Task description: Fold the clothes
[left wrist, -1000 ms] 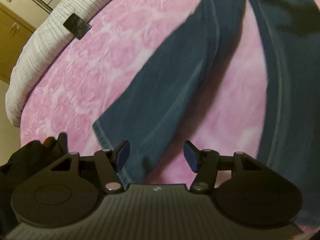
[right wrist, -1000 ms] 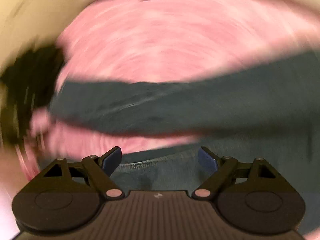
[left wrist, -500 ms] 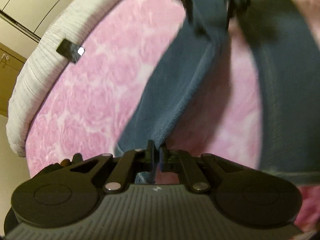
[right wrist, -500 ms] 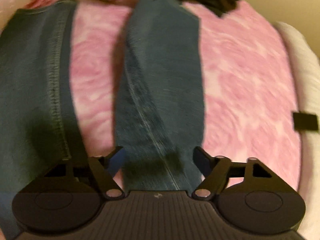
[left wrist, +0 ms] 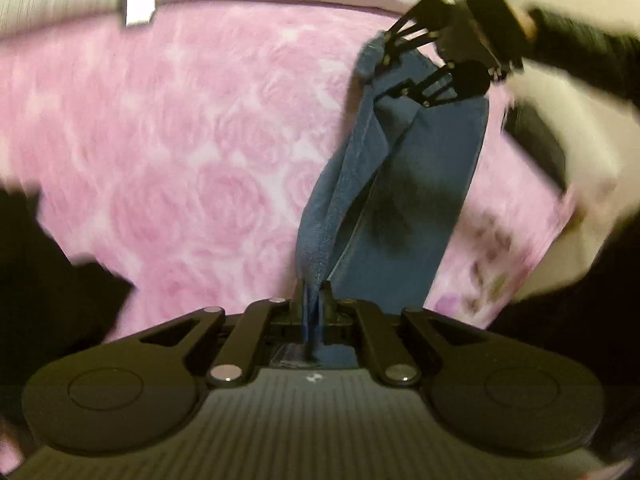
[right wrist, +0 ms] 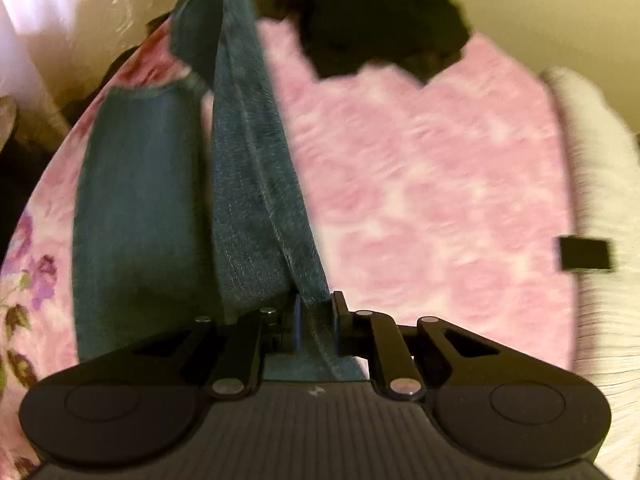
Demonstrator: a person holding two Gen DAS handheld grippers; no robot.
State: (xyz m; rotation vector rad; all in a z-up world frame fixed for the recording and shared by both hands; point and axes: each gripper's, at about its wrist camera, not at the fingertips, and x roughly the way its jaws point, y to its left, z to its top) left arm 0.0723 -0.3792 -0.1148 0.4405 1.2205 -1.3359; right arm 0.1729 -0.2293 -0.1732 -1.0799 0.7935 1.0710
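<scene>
A pair of blue jeans (left wrist: 404,200) lies over a pink rose-patterned blanket (left wrist: 180,152). My left gripper (left wrist: 313,304) is shut on one end of a raised jeans leg. My right gripper (right wrist: 316,316) is shut on the other end of that leg (right wrist: 256,200), which hangs taut between the two. The right gripper also shows in the left wrist view (left wrist: 440,60), clamped on the fabric at the upper right. The other leg (right wrist: 136,208) lies flat on the blanket to the left in the right wrist view.
A white ribbed pillow or headboard edge (right wrist: 600,200) with a dark tag (right wrist: 584,254) borders the blanket. A dark garment or sleeve (right wrist: 380,20) is at the far end. A floral sheet edge (right wrist: 24,280) shows at left.
Both grippers closed on the ends of one jeans leg and lifted it off the blanket. The left gripper shut first, then the right. The views swung sharply.
</scene>
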